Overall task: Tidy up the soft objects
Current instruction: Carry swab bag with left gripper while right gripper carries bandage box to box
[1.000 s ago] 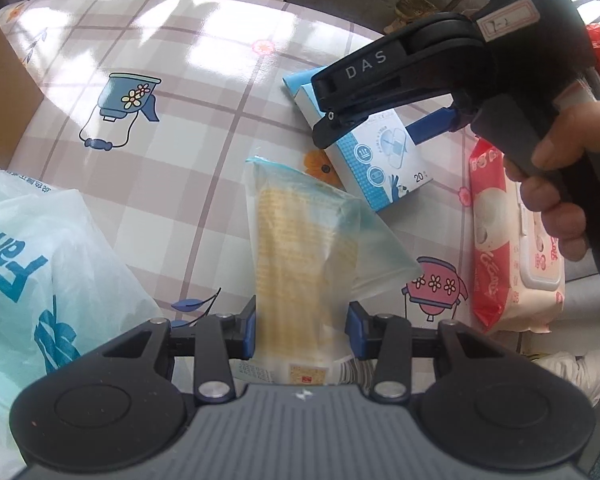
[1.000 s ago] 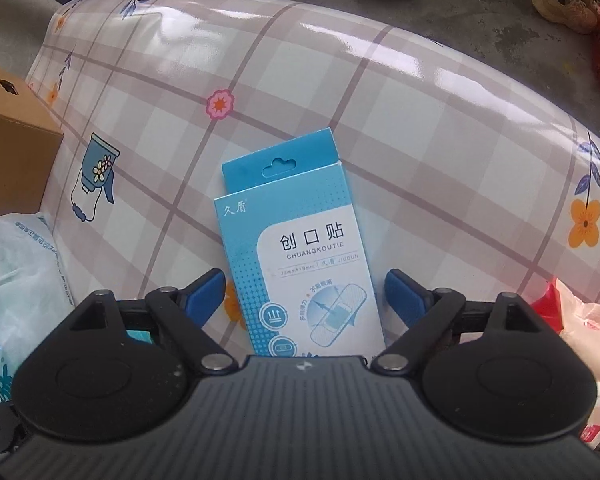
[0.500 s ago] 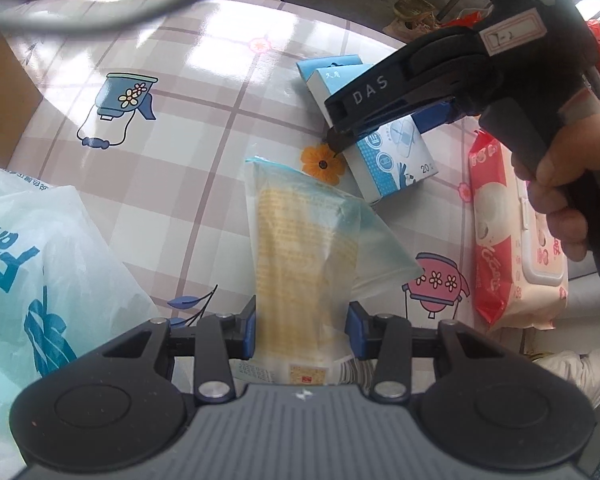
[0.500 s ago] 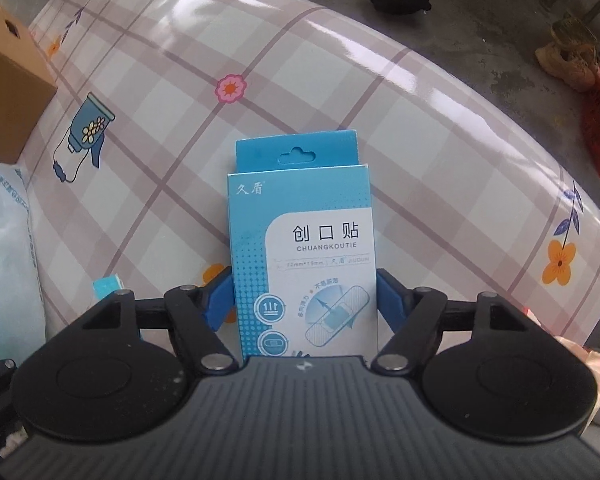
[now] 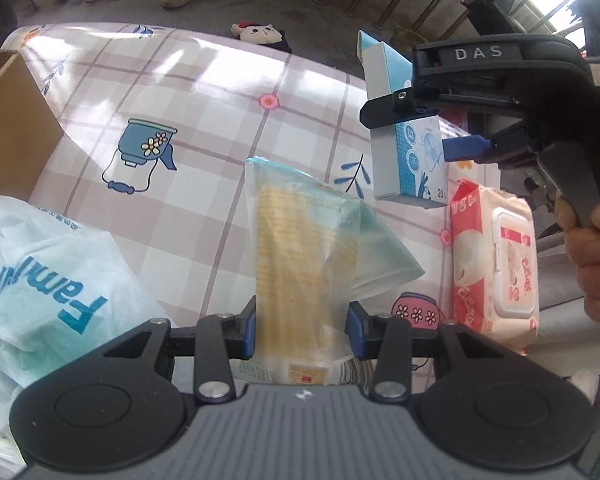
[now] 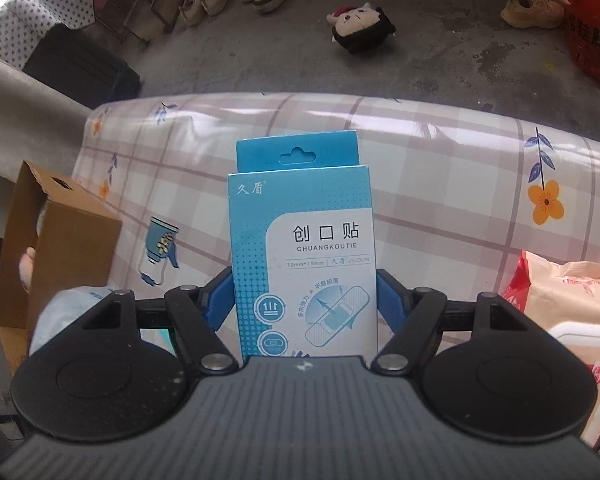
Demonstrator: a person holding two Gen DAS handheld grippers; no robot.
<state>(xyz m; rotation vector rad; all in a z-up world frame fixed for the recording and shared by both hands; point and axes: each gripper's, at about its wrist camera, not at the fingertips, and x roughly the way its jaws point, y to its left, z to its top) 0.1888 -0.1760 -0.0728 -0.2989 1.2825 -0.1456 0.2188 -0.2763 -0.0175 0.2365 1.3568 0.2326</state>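
My left gripper (image 5: 302, 332) is shut on a yellow packet in a clear plastic sleeve (image 5: 304, 248), held a little above the checked tablecloth (image 5: 204, 120). To its upper right, my right gripper (image 5: 424, 132) holds a blue and white plaster box (image 5: 392, 168) in the air, a hand on its handle. In the right wrist view the box (image 6: 304, 248) stands upright between the blue pads of that gripper (image 6: 304, 304), which press on both its sides. A red and white pack of wet wipes (image 5: 496, 264) lies on the table's right side.
A white plastic bag with blue lettering (image 5: 40, 280) bulges at the left, and an open cardboard box (image 5: 8, 128) stands behind it. The wipes pack (image 6: 572, 300) borders the right edge. A plush toy (image 6: 360, 28) and shoes lie on the floor beyond the table.
The right gripper's jaws closed on the plaster box and lifted it off the table, tilting up. The left gripper rose slightly with the yellow packet still in it.
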